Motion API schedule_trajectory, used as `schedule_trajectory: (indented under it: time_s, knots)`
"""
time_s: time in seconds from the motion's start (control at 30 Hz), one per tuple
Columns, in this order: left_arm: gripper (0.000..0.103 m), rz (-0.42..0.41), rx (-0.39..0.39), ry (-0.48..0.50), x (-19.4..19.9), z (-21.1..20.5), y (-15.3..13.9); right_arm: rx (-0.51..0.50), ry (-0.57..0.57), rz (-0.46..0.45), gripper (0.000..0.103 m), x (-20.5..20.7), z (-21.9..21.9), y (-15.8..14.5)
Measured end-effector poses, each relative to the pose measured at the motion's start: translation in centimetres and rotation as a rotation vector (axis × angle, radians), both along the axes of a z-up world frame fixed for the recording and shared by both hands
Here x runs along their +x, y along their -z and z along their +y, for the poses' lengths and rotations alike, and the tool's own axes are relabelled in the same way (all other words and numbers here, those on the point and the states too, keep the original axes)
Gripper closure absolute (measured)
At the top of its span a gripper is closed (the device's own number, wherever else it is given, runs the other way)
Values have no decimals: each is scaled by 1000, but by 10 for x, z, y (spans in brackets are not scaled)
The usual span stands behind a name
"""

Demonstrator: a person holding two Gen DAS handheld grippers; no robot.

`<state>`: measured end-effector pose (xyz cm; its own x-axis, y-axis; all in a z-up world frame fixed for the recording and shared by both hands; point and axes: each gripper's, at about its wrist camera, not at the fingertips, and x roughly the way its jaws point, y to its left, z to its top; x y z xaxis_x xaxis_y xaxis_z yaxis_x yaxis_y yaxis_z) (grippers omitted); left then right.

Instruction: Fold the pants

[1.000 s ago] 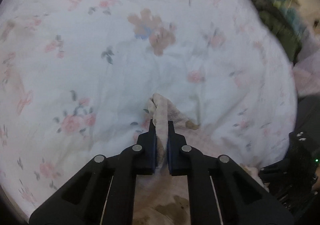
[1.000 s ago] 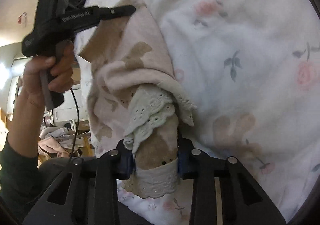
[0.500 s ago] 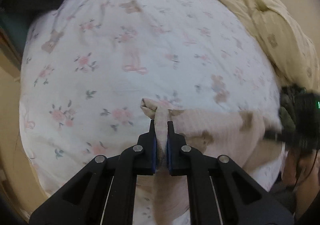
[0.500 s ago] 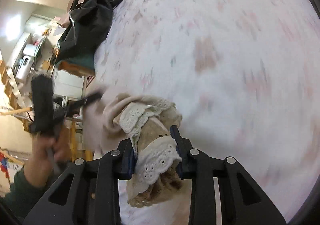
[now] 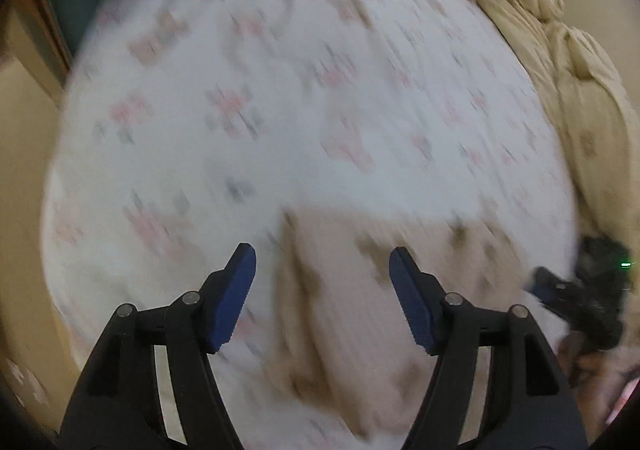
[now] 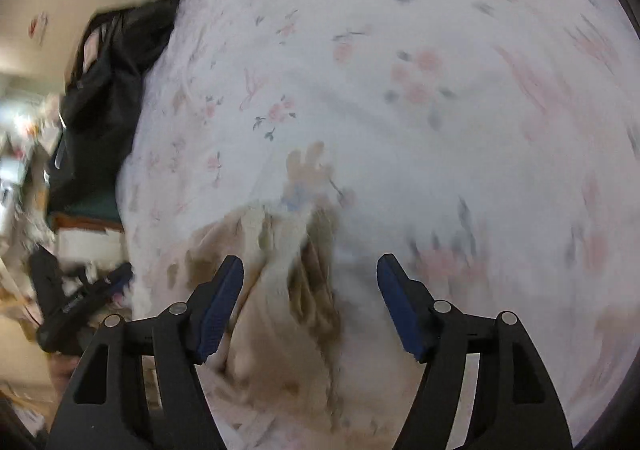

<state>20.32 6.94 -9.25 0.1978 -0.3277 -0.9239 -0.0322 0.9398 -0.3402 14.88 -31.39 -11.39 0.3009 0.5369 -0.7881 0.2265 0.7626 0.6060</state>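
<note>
1. The pants (image 5: 360,290), pale pink with brown patches and blurred, are lying on the flowered bed sheet (image 5: 240,109), below and between the jaws.
2. The left gripper (image 5: 322,264) is opening its jaws; nothing is touching the pads.
3. The right gripper (image 6: 310,276) is opening too, with the pants' whitish lace edge (image 6: 288,250) lying loose between its jaws.

Both views dim, soft indoor light, no hard shadows, no glare. Heavy motion blur: sheet (image 5: 280,109) print smeared, pants (image 5: 360,290) pattern streaked. Gripper fingers (image 5: 232,298) stay sharp in both views. Right view: bright washed-out patch at far left edge; bag (image 6: 104,97) soft. Strong fisheye bulge, dark vignette at corners. Beige quilt (image 5: 560,61) least blurred.
</note>
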Motion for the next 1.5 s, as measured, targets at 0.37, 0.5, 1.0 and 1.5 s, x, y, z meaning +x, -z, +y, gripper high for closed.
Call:
schedule_trajectory:
  time_s: [0.37,0.5,1.0,1.5]
  knots:
    - [37,35,221,180,-50,-41,36,138,58,111,41,-61,28,37]
    - [51,35,231,221,-57,-43,50,47,-59,102,93,-69,57,36]
    - [82,11,244,362,-54,-12,16,188,-37,26,100,-120,103,-3]
    - [38,-18,286,142,-15,28,-10,150,16,82,28,-127,60,-12]
